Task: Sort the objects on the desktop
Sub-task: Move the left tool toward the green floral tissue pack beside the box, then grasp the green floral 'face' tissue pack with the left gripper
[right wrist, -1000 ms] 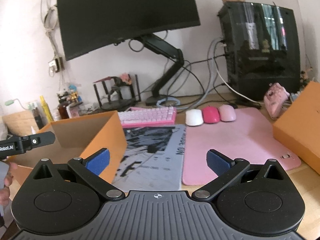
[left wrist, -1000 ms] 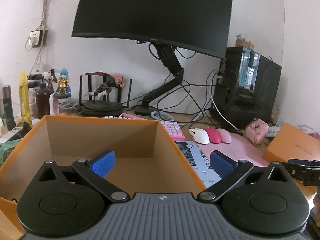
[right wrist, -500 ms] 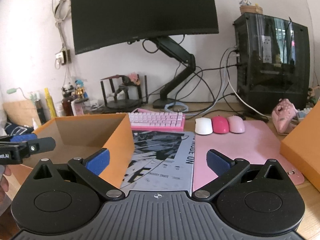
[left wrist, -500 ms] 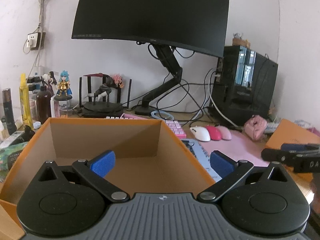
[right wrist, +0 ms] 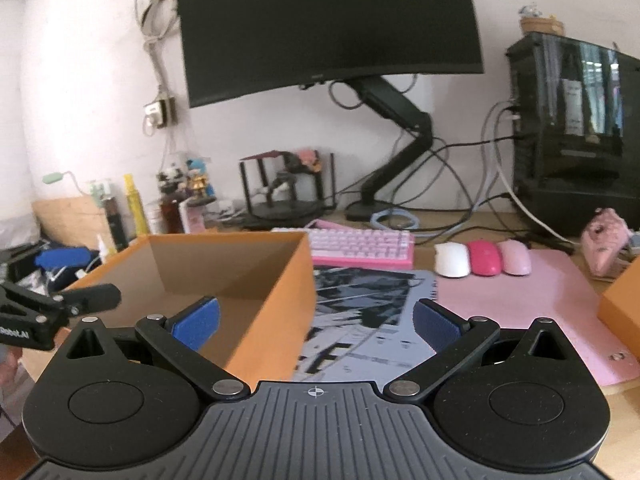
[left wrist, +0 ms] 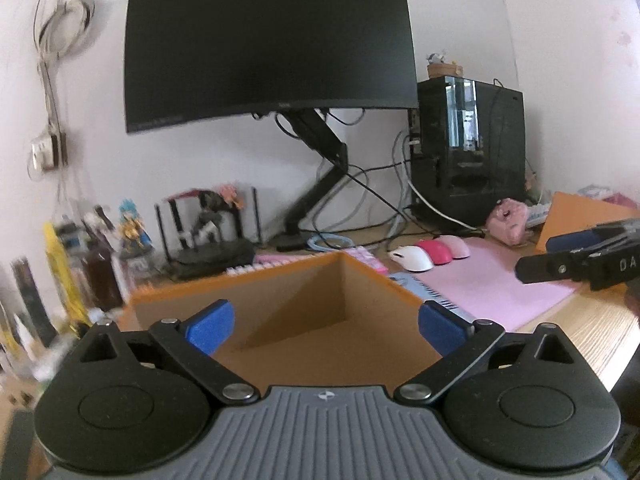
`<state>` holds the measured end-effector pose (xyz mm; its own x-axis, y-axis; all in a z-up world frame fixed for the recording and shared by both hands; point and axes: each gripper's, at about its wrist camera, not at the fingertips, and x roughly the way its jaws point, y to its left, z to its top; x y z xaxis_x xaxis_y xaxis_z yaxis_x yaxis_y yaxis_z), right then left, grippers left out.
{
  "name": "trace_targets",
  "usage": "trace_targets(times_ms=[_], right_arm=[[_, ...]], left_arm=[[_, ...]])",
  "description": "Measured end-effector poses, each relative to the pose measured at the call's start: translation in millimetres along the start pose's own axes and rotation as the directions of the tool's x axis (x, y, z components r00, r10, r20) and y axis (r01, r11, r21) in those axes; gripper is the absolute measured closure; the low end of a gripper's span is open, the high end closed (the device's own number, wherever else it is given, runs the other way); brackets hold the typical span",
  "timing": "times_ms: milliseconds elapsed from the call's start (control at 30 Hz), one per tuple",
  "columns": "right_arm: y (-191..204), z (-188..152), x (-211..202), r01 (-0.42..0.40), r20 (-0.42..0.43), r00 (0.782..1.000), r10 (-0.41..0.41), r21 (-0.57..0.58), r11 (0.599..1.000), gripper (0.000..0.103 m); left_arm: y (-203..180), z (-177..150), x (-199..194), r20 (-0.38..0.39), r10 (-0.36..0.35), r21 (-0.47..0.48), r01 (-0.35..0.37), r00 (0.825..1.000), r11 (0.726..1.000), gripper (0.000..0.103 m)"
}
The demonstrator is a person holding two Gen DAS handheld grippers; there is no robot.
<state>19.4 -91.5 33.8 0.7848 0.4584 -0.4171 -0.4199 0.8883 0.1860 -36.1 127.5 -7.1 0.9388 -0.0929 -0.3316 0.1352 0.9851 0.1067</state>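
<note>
We hold two grippers over a crowded desk, both with jaws spread wide and nothing between the blue pads. The left gripper (left wrist: pixel 324 326) hangs above the open orange cardboard box (left wrist: pixel 376 280), whose brown interior looks bare as far as we can see. Since half a second ago the left camera has swung rightward and tipped, so the box corner now sits dead centre and the figurines (left wrist: pixel 134 228) at 9 o'clock smear with motion blur. The right gripper (right wrist: pixel 316 324) has also shifted slightly: the box (right wrist: pixel 276 292) now fills more of its 9 o'clock side, and the printed grey desk mat (right wrist: pixel 360 312) lies straight ahead.

The things we judge to be awaiting sorting sit untouched at 1 o'clock of the right view: a white mouse (right wrist: pixel 452 260), a hot-pink mouse (right wrist: pixel 485 258) and a pale pink mouse (right wrist: pixel 516 258), side by side at the far edge of the pink mat (right wrist: pixel 520 312), with the pink keyboard (right wrist: pixel 360 246) just left of them and a pink game controller (right wrist: pixel 604 242) near the PC tower (right wrist: pixel 576 136).

We read this as repositioning, not picking: no object has entered the box, and the sorting is barely begun. A second orange box (right wrist: pixel 624 300) waits at 3 o'clock.
</note>
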Motion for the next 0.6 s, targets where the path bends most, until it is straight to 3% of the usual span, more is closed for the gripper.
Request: trace_targets(times_ms=[133, 267, 400, 600], right_arm=[[19, 4, 10, -0.044, -0.009, 0.999, 0.044, 0.002, 0.999, 0.000], [56, 9, 21, -0.108, -0.014, 0.994, 0.108, -0.039, 0.993, 0.000], [83, 11, 30, -0.143, -0.019, 0.990, 0.142, -0.063, 0.988, 0.000], [113, 16, 47, -0.125, -0.036, 0.992, 0.122, -0.077, 0.989, 0.000]], left_arm=[[30, 2, -15, 0.050, 0.068, 0.079, -0.072, 0.996, 0.994, 0.000], [63, 3, -25, 0.053, 0.100, 0.140, -0.106, 0.994, 0.984, 0.000], [90, 1, -25, 0.002, 0.101, 0.201, -0.099, 0.995, 0.974, 0.000], [131, -14, -9, -0.109, 0.081, 0.286, -0.047, 0.991, 0.957, 0.000]])
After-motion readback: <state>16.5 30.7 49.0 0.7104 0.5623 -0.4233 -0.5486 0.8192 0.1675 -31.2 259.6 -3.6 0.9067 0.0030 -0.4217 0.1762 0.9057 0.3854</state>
